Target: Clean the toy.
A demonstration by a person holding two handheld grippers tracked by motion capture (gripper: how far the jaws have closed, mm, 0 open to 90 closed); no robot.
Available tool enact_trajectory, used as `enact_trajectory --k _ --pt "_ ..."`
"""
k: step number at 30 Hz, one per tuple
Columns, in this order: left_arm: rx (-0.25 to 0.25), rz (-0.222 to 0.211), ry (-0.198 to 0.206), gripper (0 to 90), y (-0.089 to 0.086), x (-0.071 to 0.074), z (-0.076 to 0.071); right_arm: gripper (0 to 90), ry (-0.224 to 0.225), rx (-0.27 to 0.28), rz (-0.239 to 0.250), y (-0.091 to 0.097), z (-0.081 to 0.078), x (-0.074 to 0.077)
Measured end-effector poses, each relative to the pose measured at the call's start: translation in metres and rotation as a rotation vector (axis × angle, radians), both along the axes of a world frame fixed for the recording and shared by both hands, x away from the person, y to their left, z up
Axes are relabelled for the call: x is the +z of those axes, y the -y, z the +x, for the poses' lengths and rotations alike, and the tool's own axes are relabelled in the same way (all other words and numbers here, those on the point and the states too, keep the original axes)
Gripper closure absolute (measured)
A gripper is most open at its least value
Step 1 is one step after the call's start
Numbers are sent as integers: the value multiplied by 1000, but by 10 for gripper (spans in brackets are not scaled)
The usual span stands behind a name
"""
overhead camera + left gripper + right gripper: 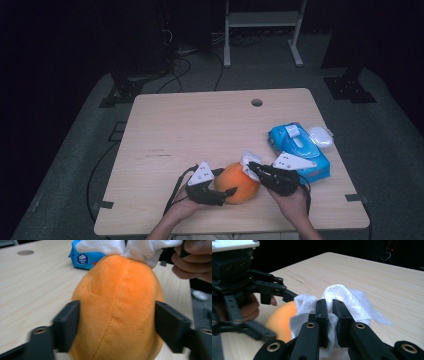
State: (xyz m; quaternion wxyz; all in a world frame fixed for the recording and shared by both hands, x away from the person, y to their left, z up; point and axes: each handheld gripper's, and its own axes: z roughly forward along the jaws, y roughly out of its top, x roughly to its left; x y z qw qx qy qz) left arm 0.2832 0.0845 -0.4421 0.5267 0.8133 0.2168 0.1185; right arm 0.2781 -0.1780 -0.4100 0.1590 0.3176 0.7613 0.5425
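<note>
An orange plush toy [239, 182] lies near the table's front edge. My left gripper [226, 181] comes at it from the left. In the left gripper view its two jaws press on the toy's [117, 302] sides. My right gripper [251, 167] reaches in from the right, shut on a white wipe [248, 159]. In the right gripper view the wipe [352, 300] is pinched between the closed jaws and drapes onto the toy's [280, 317] top. The same wipe [140, 250] rests on the toy's far end in the left gripper view.
A blue pack of wipes [300, 150] lies just right of the grippers, with a white oval lid [321, 136] beside it. The wooden table [200, 130] has a round hole [257, 102] near its back edge. Dark floor, cables and a stand lie beyond.
</note>
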Motion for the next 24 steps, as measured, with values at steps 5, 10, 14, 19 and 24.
enact_trajectory --k 5,10,14,19,24 --pt "-3 -16 32 445 -2 12 -6 820 41 38 -8 -10 -7 9" --pt "-16 -29 23 357 -2 8 -3 820 -19 0 11 6 6 -5" --pt "19 -30 -11 184 -4 5 3 820 -46 -12 29 11 11 -10" --pt "17 -26 -12 280 -1 2 -1 826 -43 8 40 5 6 -5" --pt "-2 -17 17 340 7 5 -7 827 8 86 12 -12 -5 9"
